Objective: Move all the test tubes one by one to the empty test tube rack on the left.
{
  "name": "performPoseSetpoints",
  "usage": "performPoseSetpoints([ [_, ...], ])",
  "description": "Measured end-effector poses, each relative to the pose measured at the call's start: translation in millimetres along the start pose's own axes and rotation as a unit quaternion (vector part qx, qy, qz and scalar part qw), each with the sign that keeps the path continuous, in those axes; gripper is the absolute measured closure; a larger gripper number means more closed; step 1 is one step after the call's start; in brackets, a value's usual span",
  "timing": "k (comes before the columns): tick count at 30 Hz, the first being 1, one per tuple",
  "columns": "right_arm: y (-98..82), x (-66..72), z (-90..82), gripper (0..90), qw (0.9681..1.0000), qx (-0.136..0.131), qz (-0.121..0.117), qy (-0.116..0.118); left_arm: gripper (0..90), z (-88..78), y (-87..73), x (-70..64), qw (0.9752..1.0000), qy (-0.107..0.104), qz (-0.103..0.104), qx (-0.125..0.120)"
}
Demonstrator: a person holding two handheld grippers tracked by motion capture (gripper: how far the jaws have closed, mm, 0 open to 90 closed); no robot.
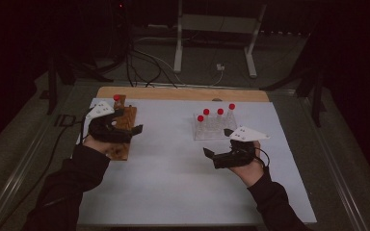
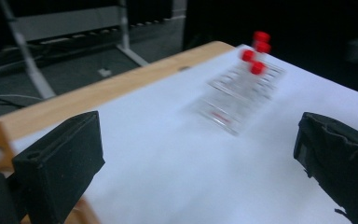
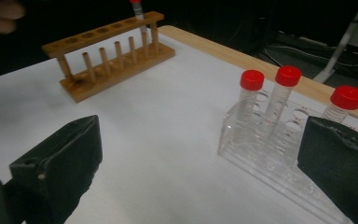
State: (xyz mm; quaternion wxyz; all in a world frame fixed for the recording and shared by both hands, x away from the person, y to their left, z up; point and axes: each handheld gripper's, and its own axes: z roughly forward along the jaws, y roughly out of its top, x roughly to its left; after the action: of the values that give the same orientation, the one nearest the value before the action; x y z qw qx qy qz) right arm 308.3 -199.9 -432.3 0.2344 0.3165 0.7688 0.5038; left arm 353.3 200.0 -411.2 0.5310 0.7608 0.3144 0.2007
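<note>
A wooden tube rack [image 1: 121, 151] lies at the left of the white sheet, with one red-capped tube [image 1: 116, 98] standing at its far end. A clear plastic rack [image 1: 214, 127] right of centre holds several red-capped tubes. My left gripper [image 1: 129, 121] hovers over the wooden rack, open and with nothing in it; in its own view its jaws [image 2: 200, 158] frame the blurred clear rack [image 2: 240, 95]. My right gripper [image 1: 218, 143] stands open just in front of the clear rack. In the right gripper view [image 3: 200, 163] the clear rack [image 3: 270, 154] is close at right and the wooden rack [image 3: 112, 60] far at left.
The white sheet [image 1: 173, 183] covers a wooden table whose far edge [image 1: 183, 94] is bare. Beyond it are floor cables and a white metal stand [image 1: 178, 48]. A hand [image 3: 0, 14] is at the top left of the right gripper view.
</note>
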Motion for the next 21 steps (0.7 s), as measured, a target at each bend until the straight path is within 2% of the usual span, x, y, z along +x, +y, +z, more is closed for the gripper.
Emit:
performPoseSetpoints([
  [3, -1.5, -3.6, 8.2, 0.0, 1.0000, 0.003, 0.006, -0.004, 2.2, -3.6, -9.5, -15.8, 0.9998, -0.019, 0.006, 0.001],
  [9, -5.0, -10.2, 26.2, 0.0, 0.9998, 0.013, 0.014, -0.009, 2.2, -8.2, -28.5, -44.8, 0.9985, -0.045, 0.030, 0.012],
  [12, -8.4, -11.3, 34.5, 5.2, 0.9995, 0.018, 0.017, -0.021, 2.2, -7.8, -38.4, -57.2, 0.9975, -0.062, 0.031, 0.016],
  [14, -9.8, -12.7, 39.9, 5.6, 0.9992, 0.025, 0.018, -0.024, 2.2, -6.5, -44.0, -63.7, 0.9966, -0.074, 0.031, 0.021],
  [16, -10.9, -14.1, 43.7, 13.9, 0.9992, 0.026, 0.018, -0.025, 2.2, -5.3, -50.0, -71.5, 0.9956, -0.084, 0.035, 0.023],
  [21, -11.9, -18.9, 55.1, 24.4, 0.9987, 0.032, 0.021, -0.035, 2.2, -3.0, -58.2, -83.0, 0.9939, -0.098, 0.042, 0.029],
])
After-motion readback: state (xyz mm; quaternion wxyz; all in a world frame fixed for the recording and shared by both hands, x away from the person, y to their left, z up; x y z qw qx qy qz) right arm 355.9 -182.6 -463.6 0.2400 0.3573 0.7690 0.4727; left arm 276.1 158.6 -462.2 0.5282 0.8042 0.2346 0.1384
